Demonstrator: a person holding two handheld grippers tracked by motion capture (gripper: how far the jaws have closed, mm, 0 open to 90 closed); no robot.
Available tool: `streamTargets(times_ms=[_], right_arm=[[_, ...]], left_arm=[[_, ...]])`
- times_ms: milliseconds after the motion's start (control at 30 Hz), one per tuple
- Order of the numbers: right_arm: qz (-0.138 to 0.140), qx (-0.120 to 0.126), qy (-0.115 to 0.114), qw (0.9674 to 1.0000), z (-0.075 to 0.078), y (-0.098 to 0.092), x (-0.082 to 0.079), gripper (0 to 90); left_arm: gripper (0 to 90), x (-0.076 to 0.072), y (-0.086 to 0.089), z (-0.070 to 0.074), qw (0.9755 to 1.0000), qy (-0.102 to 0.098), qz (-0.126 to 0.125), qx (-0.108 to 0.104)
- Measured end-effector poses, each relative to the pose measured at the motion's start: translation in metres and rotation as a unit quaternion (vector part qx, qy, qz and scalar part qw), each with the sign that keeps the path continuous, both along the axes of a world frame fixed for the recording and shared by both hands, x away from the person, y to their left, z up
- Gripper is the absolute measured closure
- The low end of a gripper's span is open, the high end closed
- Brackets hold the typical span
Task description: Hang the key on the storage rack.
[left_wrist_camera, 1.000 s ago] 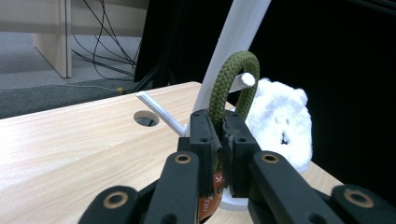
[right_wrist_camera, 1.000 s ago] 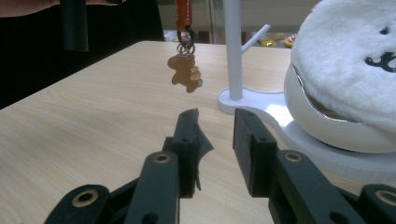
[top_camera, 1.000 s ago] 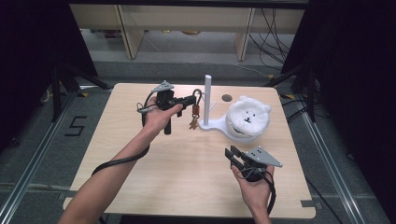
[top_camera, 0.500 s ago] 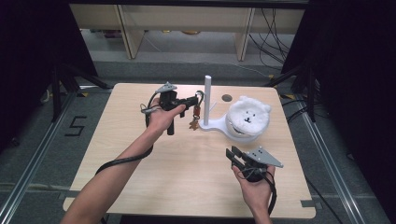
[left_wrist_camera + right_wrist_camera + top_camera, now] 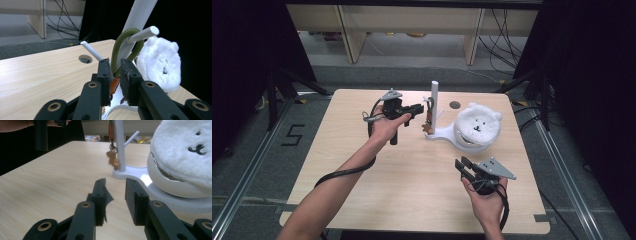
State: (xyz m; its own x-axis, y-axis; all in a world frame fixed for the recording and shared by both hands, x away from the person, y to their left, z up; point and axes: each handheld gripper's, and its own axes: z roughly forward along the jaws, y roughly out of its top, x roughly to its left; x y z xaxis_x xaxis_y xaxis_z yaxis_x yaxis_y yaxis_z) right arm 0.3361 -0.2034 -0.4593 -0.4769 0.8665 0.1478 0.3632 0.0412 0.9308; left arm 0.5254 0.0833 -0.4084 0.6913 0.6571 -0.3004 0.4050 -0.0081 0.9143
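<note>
Over the white stand's peg [image 5: 142, 33], our left gripper [image 5: 418, 107] has just been easing its jaws apart around the olive-green cord keychain [image 5: 125, 42], now hanging there. We should back straight out without snagging it. Our right gripper [image 5: 463, 165] waits near us, jaws parted and empty.

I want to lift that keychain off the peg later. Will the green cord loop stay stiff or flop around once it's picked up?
Probably floppy: the green cord loop drapes over the white peg in a soft bend and hangs by its own weight. The small charms dangling below would likely swing. It looks light, though the woven cord should offer the left gripper fair grip, so slipping seems unlikely.
</note>
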Motion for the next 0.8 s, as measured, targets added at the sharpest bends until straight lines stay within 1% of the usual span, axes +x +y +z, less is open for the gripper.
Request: streamTargets(times_ms=[33,67,100,133,167,200,233,267,300,333,367,400,433,467,500,533,567,600,633,667,700,733,767,800], right_arm=[[0.003,0.005,0.006,1.0000,0.000,0.000,0.000,70.5],[-0.005,-0.008,-0.001,1.0000,0.001,-0.002,0.000,70.4],[-0.005,-0.008,-0.001,1.0000,0.001,-0.002,0.000,70.4],[-0.009,0.009,0.005,0.9999,0.001,-0.001,-0.001,70.0],[-0.009,0.009,0.005,0.9999,0.001,-0.001,-0.001,70.0],[-0.012,0.002,0.007,0.9999,0.002,-0.004,0.000,69.2],[-0.012,0.002,0.007,0.9999,0.002,-0.004,0.000,69.2],[-0.012,-0.004,-0.001,0.9999,0.003,-0.007,0.002,68.4],[-0.012,-0.004,-0.001,0.9999,0.003,-0.007,0.002,68.4],[-0.014,-0.007,-0.008,0.9998,0.005,-0.009,0.003,67.7],[-0.021,-0.011,-0.007,0.9997,0.006,-0.010,0.003,67.2],[-0.021,-0.007,-0.008,0.9997,0.006,-0.011,0.003,66.8],[-0.025,-0.004,-0.002,0.9997,0.007,-0.011,0.003,66.3],[-0.025,-0.020,-0.014,0.9994,0.007,-0.014,0.005,65.9],[-0.025,-0.020,-0.014,0.9994,0.007,-0.014,0.005,65.9],[-0.025,-0.010,-0.007,0.9996,0.007,-0.014,0.005,65.6],[-0.030,-0.016,-0.014,0.9993,0.008,-0.016,0.006,65.3],[-0.028,-0.013,-0.002,0.9995,0.008,-0.017,0.006,64.8],[-0.038,-0.008,0.007,0.9992,0.009,-0.017,0.004,64.4],[-0.028,-0.010,-0.006,0.9995,0.007,-0.019,0.007,64.2],[-0.028,-0.010,-0.006,0.9995,0.007,-0.019,0.007,64.2],[-0.028,-0.015,-0.006,0.9995,0.007,-0.020,0.008,63.9],[-0.040,-0.013,0.001,0.9991,0.008,-0.021,0.007,63.2],[-0.034,-0.022,-0.008,0.9992,0.007,-0.024,0.009,62.9]], left_arm=[[76.6,0.000,0.000,0.000,1.0000,0.000,0.000,0.000],[75.7,-0.003,0.004,0.001,1.0000,-0.005,0.001,0.005],[74.8,-0.003,0.004,0.001,1.0000,-0.005,0.001,0.005],[73.7,-0.006,0.009,0.002,0.9998,-0.013,0.003,0.014],[72.5,-0.006,0.009,0.002,0.9998,-0.013,0.003,0.014],[71.2,-0.011,0.015,0.003,0.9994,-0.023,0.005,0.025],[70.0,-0.011,0.015,0.003,0.9994,-0.023,0.005,0.025],[68.2,-0.015,0.022,0.005,0.9989,-0.030,0.008,0.034],[66.4,-0.015,0.022,0.005,0.9989,-0.030,0.008,0.034],[64.8,-0.021,0.029,0.006,0.9980,-0.040,0.012,0.047],[63.4,-0.021,0.029,0.006,0.9980,-0.040,0.012,0.047],[61.7,-0.026,0.036,0.007,0.9974,-0.047,0.016,0.053],[60.6,-0.029,0.040,0.008,0.9972,-0.050,0.018,0.053],[59.8,-0.032,0.044,0.008,0.9969,-0.053,0.019,0.055],[59.2,-0.032,0.044,0.008,0.9969,-0.053,0.019,0.055],[59.2,-0.037,0.049,0.008,0.9965,-0.056,0.021,0.059],[58.5,-0.039,0.051,0.008,0.9964,-0.056,0.022,0.059],[57.2,-0.046,0.059,0.006,0.9959,-0.058,0.025,0.064],[56.4,-0.046,0.059,0.006,0.9959,-0.058,0.025,0.064],[55.8,-0.052,0.067,0.005,0.9954,-0.060,0.029,0.068],[55.3,-0.052,0.067,0.005,0.9954,-0.060,0.029,0.068],[55.3,-0.056,0.072,0.004,0.9952,-0.061,0.030,0.071],[54.0,-0.062,0.079,0.004,0.9947,-0.065,0.035,0.072],[53.3,-0.065,0.083,0.004,0.9942,-0.067,0.038,0.075]])
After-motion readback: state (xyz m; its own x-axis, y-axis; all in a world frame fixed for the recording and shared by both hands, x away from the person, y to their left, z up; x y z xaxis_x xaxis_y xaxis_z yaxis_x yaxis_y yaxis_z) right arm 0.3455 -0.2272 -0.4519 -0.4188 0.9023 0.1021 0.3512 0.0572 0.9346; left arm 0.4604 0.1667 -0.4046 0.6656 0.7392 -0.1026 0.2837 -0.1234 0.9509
